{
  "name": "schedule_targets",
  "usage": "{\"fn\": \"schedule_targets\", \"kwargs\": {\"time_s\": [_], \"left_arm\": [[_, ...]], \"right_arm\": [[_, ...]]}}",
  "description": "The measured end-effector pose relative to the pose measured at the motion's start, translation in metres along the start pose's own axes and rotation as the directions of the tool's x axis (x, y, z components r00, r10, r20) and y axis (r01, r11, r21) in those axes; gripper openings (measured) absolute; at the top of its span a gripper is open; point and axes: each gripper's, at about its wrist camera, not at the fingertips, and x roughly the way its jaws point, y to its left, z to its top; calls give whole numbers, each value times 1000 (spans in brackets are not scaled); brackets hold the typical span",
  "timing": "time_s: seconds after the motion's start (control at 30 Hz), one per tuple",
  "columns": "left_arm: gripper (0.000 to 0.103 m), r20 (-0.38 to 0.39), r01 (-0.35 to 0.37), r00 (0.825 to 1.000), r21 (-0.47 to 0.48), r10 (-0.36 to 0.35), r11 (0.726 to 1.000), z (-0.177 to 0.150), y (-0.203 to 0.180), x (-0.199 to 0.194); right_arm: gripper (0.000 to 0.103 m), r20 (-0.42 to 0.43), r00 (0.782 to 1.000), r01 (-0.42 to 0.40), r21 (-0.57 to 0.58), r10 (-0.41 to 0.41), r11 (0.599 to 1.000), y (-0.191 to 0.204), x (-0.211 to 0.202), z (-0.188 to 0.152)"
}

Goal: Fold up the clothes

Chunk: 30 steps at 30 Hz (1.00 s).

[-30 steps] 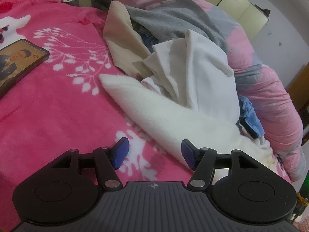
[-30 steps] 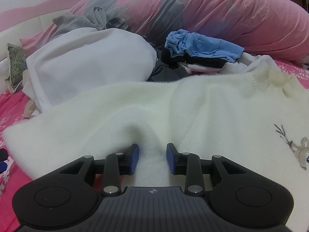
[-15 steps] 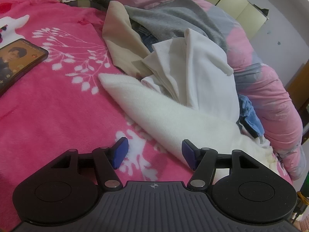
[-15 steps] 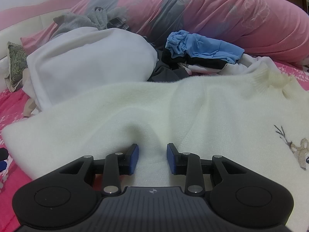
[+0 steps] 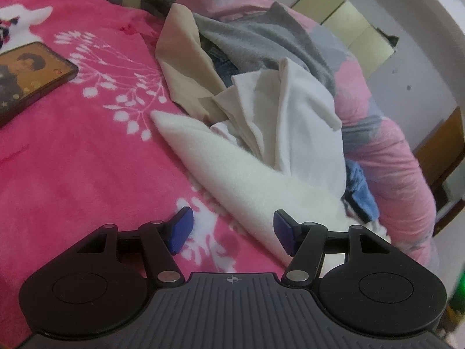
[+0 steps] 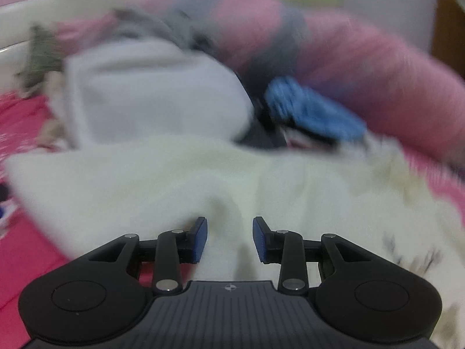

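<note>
A cream fleece sweater (image 5: 232,171) lies spread on the pink blanket (image 5: 72,151), one sleeve pointing to the far left. It also fills the right wrist view (image 6: 162,180), which is blurred. My left gripper (image 5: 231,229) is open and empty, low over the blanket beside the sleeve's near edge; its right fingertip (image 5: 283,229) is at the sweater's edge. My right gripper (image 6: 229,238) is open over the sweater, with a fold of the fabric between its pads; I cannot tell if it touches.
A heap of clothes lies behind the sweater: a white garment (image 5: 305,128), a beige one (image 5: 186,69), a grey one (image 5: 261,40) and a blue one (image 6: 308,110). A rolled pink and grey duvet (image 5: 392,157) runs along the far side. A phone (image 5: 26,78) lies at the left.
The right wrist view has gone blurred and tilted: my right gripper is moving, and its jaws have opened a little wider. My left gripper has hardly moved.
</note>
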Motion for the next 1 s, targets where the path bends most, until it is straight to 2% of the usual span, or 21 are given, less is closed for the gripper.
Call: {"fn": "schedule_targets", "kwargs": {"time_s": [0.07, 0.17, 0.27, 0.43, 0.53, 0.63, 0.7, 0.73, 0.8, 0.83, 0.87, 0.9, 0.93, 1.0], "left_arm": [[62, 6, 6, 1000, -18, -6, 1000, 2, 1, 0], [62, 26, 13, 1000, -77, -11, 997, 7, 6, -3], [62, 56, 9, 998, -128, -2, 992, 11, 13, -8], [62, 170, -32, 984, -175, 62, 984, 17, 21, -33], [62, 241, -43, 966, -199, 91, 979, 22, 26, -53], [63, 307, -57, 946, -153, 102, 987, 28, 25, -75], [64, 322, -63, 942, -118, 98, 991, 31, 27, -86], [65, 318, -64, 943, -106, 95, 992, 32, 29, -88], [65, 297, -62, 951, -82, 84, 995, 32, 31, -89], [65, 281, -60, 957, -69, 77, 996, 32, 32, -88], [65, 265, -58, 962, -55, 70, 997, 31, 33, -87], [65, 249, -55, 966, -42, 64, 998, 30, 33, -86], [65, 231, -44, 972, -31, 50, 999, 29, 33, -85], [66, 193, 19, 981, -7, -17, 1000, 26, 32, -80]], "right_arm": [[40, 52, 997, -48, -81, 53, 996, 13, -17, 0], [43, 84, 990, -97, -195, 115, 976, 34, -29, -1], [44, 107, 980, -129, -314, 170, 941, 58, -29, -2], [49, 117, 947, -191, -539, 298, 820, 114, -13, 9], [60, 89, 920, -244, -635, 383, 733, 147, 3, 18], [63, 45, 891, -285, -718, 451, 635, 181, 24, 31], [65, 18, 884, -303, -739, 467, 602, 202, 39, 38], [65, 1, 887, -308, -744, 461, 593, 211, 47, 42], [62, -40, 905, -308, -749, 424, 586, 226, 63, 46], [52, -56, 910, -312, -745, 411, 590, 228, 66, 47], [28, -69, 911, -323, -733, 406, 598, 229, 67, 50], [15, -80, 913, -332, -719, 401, 611, 229, 66, 53], [14, -83, 912, -339, -702, 401, 626, 225, 61, 55], [13, -78, 894, -386, -633, 441, 671, 204, 48, 66]]}}
